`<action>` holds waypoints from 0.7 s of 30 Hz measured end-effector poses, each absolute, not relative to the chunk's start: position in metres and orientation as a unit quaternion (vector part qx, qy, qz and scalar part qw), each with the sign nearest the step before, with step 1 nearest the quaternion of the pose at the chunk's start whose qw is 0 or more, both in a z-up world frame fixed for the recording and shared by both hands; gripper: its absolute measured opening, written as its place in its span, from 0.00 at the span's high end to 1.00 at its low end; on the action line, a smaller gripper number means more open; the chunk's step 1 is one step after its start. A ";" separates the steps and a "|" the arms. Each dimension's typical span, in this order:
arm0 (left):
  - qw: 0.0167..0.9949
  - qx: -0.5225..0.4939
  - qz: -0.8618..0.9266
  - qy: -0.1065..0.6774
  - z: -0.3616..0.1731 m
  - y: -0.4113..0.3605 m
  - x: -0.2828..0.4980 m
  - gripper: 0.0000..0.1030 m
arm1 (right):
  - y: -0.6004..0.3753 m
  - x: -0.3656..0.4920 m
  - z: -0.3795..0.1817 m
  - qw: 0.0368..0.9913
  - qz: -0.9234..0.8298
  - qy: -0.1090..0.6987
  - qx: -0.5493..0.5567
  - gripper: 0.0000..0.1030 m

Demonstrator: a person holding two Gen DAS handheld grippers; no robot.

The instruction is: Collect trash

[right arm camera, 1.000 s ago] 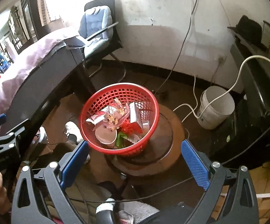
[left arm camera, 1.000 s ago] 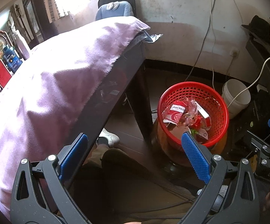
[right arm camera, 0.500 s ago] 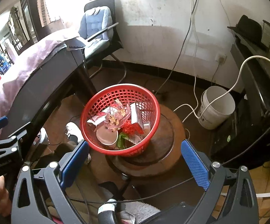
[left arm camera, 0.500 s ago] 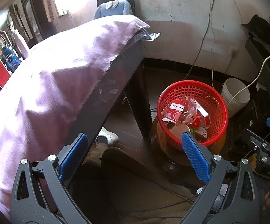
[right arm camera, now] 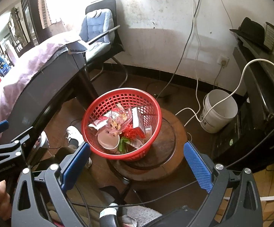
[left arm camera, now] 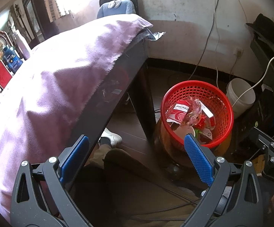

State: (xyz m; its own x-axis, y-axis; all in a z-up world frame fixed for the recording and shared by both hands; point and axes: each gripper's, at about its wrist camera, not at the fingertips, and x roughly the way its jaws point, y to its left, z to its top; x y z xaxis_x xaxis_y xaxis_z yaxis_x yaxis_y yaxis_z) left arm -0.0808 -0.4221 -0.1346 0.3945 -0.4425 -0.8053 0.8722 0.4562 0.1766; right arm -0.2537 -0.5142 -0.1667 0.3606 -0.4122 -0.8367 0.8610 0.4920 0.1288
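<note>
A red mesh basket (right arm camera: 152, 106) stands on a round wooden stool (right arm camera: 167, 143); it also shows in the left wrist view (left arm camera: 223, 109). It holds trash (right arm camera: 118, 123): a paper cup, clear wrappers, red and white packets. My right gripper (right arm camera: 135, 162) is open and empty, just in front of and above the basket. My left gripper (left arm camera: 135, 155) is open and empty, to the left of the basket by the table edge. Each gripper shows at the edge of the other's view.
A dark table under a purple cloth (left arm camera: 51, 87) fills the left. A white bucket (right arm camera: 220, 111) with a hose stands right of the stool. A chair with blue cushion (right arm camera: 97, 30) is behind. Cables cross the floor. A white shoe (right arm camera: 74, 134) is under the table.
Both grippers have drifted slightly back and up from the basket, which now sits a little lower and farther in both views. Both stay open and empty.
</note>
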 end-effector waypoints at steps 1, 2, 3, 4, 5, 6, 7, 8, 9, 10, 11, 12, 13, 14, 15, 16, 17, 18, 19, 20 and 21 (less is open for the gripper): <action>0.777 0.305 -0.422 0.353 -0.135 -0.422 -0.080 0.07 | -0.514 -0.254 -0.167 0.772 -0.412 0.387 0.290 0.06; 0.777 0.305 -0.422 0.353 -0.135 -0.422 -0.080 0.07 | -0.514 -0.254 -0.167 0.772 -0.412 0.387 0.291 0.06; 0.777 0.305 -0.422 0.354 -0.135 -0.422 -0.080 0.07 | -0.514 -0.254 -0.167 0.772 -0.412 0.386 0.291 0.06; 0.777 0.305 -0.421 0.354 -0.136 -0.423 -0.080 0.07 | -0.514 -0.254 -0.166 0.772 -0.412 0.386 0.292 0.06; 0.778 0.305 -0.421 0.354 -0.136 -0.422 -0.080 0.07 | -0.514 -0.254 -0.167 0.772 -0.413 0.386 0.292 0.06; 0.778 0.305 -0.421 0.354 -0.135 -0.422 -0.080 0.07 | -0.514 -0.254 -0.167 0.772 -0.413 0.386 0.291 0.06; 0.778 0.305 -0.421 0.353 -0.135 -0.422 -0.080 0.07 | -0.514 -0.254 -0.166 0.772 -0.413 0.385 0.292 0.06; 0.778 0.305 -0.421 0.353 -0.135 -0.422 -0.080 0.07 | -0.514 -0.254 -0.166 0.772 -0.412 0.385 0.293 0.06; 0.778 0.305 -0.421 0.353 -0.135 -0.422 -0.080 0.07 | -0.514 -0.254 -0.166 0.772 -0.413 0.385 0.293 0.06; 0.778 0.305 -0.420 0.352 -0.135 -0.422 -0.080 0.07 | -0.514 -0.254 -0.165 0.772 -0.413 0.385 0.293 0.06; 0.779 0.305 -0.420 0.352 -0.135 -0.422 -0.080 0.07 | -0.514 -0.254 -0.165 0.772 -0.412 0.385 0.293 0.06; 0.779 0.305 -0.420 0.352 -0.135 -0.422 -0.080 0.07 | -0.515 -0.254 -0.165 0.772 -0.412 0.385 0.293 0.06; 0.779 0.305 -0.419 0.352 -0.135 -0.422 -0.080 0.07 | -0.514 -0.254 -0.165 0.772 -0.412 0.385 0.292 0.06; 0.779 0.305 -0.419 0.352 -0.135 -0.422 -0.080 0.07 | -0.514 -0.254 -0.165 0.772 -0.413 0.385 0.292 0.06; 0.780 0.305 -0.419 0.351 -0.135 -0.422 -0.080 0.07 | -0.514 -0.254 -0.165 0.772 -0.413 0.385 0.292 0.06; 0.780 0.305 -0.419 0.351 -0.135 -0.422 -0.080 0.07 | -0.514 -0.254 -0.165 0.772 -0.413 0.384 0.292 0.06; 0.780 0.306 -0.418 0.351 -0.135 -0.422 -0.080 0.07 | -0.514 -0.254 -0.165 0.773 -0.413 0.384 0.291 0.06; 0.780 0.306 -0.418 0.351 -0.135 -0.422 -0.080 0.07 | -0.515 -0.254 -0.165 0.773 -0.413 0.384 0.291 0.06; 0.780 0.306 -0.418 0.351 -0.135 -0.422 -0.080 0.07 | -0.514 -0.254 -0.165 0.772 -0.413 0.384 0.292 0.06; 0.780 0.305 -0.418 0.351 -0.135 -0.422 -0.080 0.07 | -0.514 -0.254 -0.165 0.772 -0.414 0.384 0.292 0.06; 0.780 0.305 -0.418 0.351 -0.135 -0.422 -0.080 0.07 | -0.514 -0.254 -0.164 0.772 -0.414 0.384 0.292 0.06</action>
State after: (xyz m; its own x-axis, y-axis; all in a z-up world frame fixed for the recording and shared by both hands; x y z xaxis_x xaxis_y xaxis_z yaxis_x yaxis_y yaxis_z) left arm -0.0799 -0.4217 -0.1348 0.4039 -0.4378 -0.8032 0.8667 0.4641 0.1828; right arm -0.2538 -0.5144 -0.1644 0.3629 -0.4153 -0.8342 0.8632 0.4870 0.1331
